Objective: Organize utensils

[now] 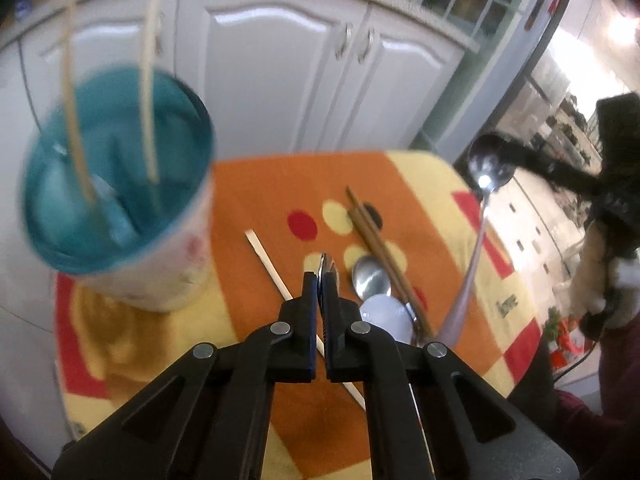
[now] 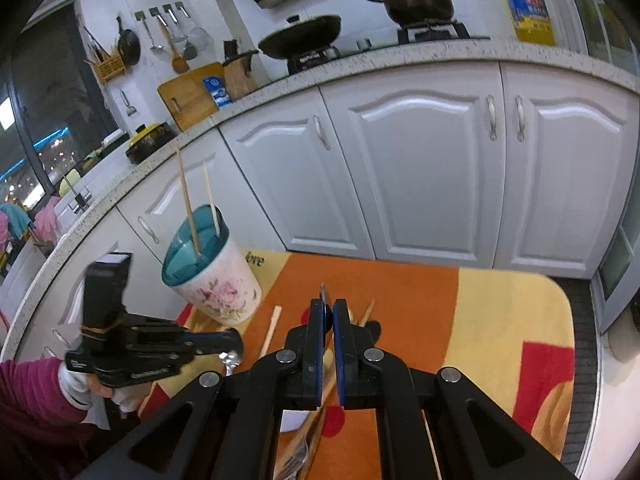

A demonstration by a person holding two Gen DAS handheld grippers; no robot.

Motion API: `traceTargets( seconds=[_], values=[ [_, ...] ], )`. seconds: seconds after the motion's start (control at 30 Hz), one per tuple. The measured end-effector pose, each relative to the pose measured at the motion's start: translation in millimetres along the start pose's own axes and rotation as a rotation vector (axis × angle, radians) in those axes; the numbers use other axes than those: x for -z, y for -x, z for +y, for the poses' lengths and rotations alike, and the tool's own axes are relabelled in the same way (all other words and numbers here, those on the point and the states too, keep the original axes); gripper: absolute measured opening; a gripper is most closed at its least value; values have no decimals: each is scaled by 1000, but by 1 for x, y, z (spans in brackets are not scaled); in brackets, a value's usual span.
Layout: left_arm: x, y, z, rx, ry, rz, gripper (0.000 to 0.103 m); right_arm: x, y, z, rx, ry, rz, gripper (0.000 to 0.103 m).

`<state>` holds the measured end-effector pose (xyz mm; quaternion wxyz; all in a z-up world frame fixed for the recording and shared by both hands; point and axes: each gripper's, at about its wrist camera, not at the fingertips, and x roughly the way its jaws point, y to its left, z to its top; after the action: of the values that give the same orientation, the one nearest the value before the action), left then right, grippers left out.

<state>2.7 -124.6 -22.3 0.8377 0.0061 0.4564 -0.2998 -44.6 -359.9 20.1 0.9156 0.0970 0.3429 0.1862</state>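
On the surface, the cup stands far left, so with your left fingers clenched on a thin utensil and right fingers grasping a spoon, either may slip, or topple the cup.

Home kitchen, stove, wok, cabinets
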Motion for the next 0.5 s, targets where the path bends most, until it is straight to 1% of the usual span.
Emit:
traceTargets(
  seconds=[0.13, 0.27, 0.5],
  values=[
    [-11, 40, 4, -16, 0, -71, 1, -11, 5, 15, -10, 27, -27, 4],
    [-26, 73, 16, -6, 40, -120, 1, -24, 5, 29, -21, 49, -49, 4],
    [-59, 133, 48, -74, 104, -237, 1, -63, 3, 64, -41, 99, -119, 4]
  ],
)
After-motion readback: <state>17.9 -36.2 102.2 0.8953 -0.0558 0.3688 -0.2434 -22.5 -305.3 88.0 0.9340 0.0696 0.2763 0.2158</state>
